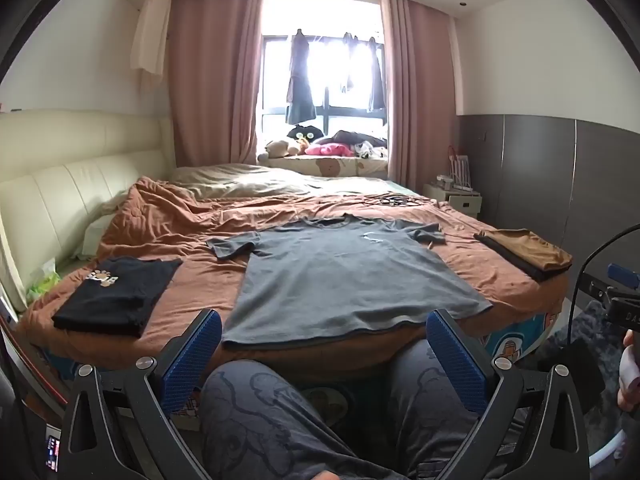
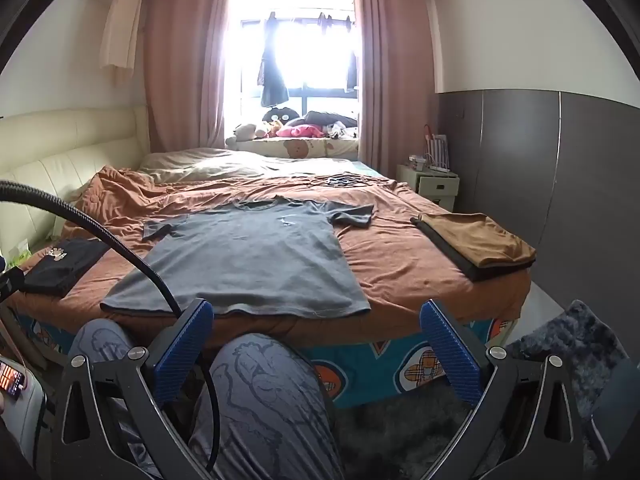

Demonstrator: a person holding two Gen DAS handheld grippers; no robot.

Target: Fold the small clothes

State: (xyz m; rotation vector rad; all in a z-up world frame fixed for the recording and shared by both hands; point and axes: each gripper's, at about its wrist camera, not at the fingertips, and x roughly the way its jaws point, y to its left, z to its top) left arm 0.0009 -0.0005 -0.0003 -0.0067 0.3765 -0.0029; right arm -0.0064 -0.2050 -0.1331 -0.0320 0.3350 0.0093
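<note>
A grey T-shirt [image 1: 344, 276] lies flat and spread out on the brown bedspread [image 1: 192, 220], hem toward me; it also shows in the right wrist view [image 2: 248, 264]. My left gripper [image 1: 324, 344] is open and empty, held back from the bed's near edge just short of the hem. My right gripper [image 2: 316, 332] is open and empty, also short of the bed edge, to the right of the hem. A folded black shirt [image 1: 116, 296] lies left of the grey one. Folded brown and dark clothes [image 2: 480, 248] are stacked on the right.
My knees in patterned grey trousers [image 1: 280, 412] are between the grippers and the bed. A black cable [image 2: 120, 244] arcs across the right wrist view. Cream headboard [image 1: 60, 184] on the left, nightstand [image 2: 432, 184] and grey wardrobe [image 2: 560, 184] on the right, fluffy rug [image 2: 560, 344] on the floor.
</note>
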